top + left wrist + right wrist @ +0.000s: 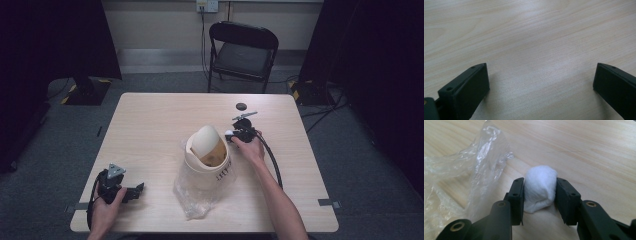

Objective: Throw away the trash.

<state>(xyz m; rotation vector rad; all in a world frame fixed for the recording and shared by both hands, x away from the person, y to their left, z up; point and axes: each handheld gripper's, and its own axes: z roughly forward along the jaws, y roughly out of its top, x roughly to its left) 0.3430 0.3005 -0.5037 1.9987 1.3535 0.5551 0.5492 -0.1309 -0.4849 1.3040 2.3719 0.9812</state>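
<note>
Light wood table: lidded bin mid-table, clear plastic bag under it, black disc beyond bin.

Both tongs are black: the left tongs carry a grey three-cornered plate, the right tongs trail a black cable. Flat rectangular jaws with small screw holes; forearms bare.

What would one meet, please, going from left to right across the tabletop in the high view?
Left tool → clear plastic bag → cream swing-lid bin → right tool, shut on a white cotton ball.
</note>
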